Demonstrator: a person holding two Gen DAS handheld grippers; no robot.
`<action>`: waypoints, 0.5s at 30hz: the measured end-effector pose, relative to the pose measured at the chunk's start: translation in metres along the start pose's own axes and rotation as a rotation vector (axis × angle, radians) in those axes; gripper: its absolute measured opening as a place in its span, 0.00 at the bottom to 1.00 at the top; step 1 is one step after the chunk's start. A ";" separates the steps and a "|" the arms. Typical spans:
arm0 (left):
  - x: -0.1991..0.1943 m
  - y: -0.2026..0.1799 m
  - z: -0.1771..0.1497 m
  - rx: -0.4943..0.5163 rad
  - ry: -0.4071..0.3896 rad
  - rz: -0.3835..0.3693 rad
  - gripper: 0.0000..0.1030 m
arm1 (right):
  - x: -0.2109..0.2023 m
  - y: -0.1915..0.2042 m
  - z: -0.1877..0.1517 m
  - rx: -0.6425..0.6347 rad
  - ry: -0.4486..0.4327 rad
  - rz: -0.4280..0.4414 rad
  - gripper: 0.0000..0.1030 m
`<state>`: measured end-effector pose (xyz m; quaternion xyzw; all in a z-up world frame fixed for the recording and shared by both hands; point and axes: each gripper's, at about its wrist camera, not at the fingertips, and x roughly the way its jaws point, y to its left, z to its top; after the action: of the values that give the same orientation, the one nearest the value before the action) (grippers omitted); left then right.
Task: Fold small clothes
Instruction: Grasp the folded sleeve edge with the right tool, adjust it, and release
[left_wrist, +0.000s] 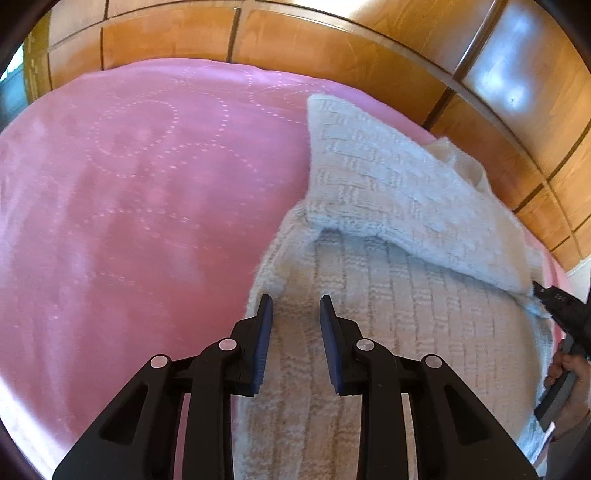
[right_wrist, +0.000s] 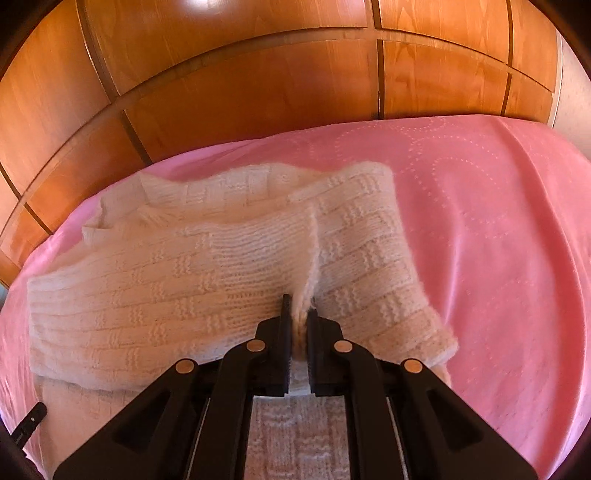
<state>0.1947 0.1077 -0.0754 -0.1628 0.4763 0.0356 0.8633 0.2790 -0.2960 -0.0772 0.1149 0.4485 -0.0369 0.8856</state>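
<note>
A small cream knitted sweater (left_wrist: 406, 325) lies on a pink bedspread (left_wrist: 129, 221). My left gripper (left_wrist: 296, 301) is open and empty, its fingertips hovering just above the sweater's left edge. One side of the sweater with its sleeve (left_wrist: 388, 188) is lifted and folded over the body. My right gripper (right_wrist: 300, 308) is shut on a pinched ridge of the sweater (right_wrist: 184, 288) and holds that side up over the body. The right gripper also shows at the right edge of the left wrist view (left_wrist: 539, 290), clamped on the knit's corner.
A wooden wardrobe with panelled doors (right_wrist: 240, 85) stands right behind the bed. The pink bedspread (right_wrist: 498, 221) stretches out to the left of the sweater in the left wrist view and to its right in the right wrist view.
</note>
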 end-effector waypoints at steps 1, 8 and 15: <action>-0.004 -0.002 0.001 0.007 0.001 0.003 0.26 | -0.003 0.002 0.002 -0.005 -0.005 0.002 0.09; -0.035 -0.036 0.021 0.108 -0.124 -0.083 0.26 | -0.060 0.013 0.004 -0.063 -0.138 0.083 0.52; 0.007 -0.074 0.058 0.181 -0.111 -0.046 0.26 | -0.037 0.060 0.007 -0.206 -0.097 0.110 0.64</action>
<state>0.2619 0.0551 -0.0346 -0.0929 0.4252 -0.0187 0.9001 0.2722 -0.2407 -0.0336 0.0460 0.3995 0.0525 0.9141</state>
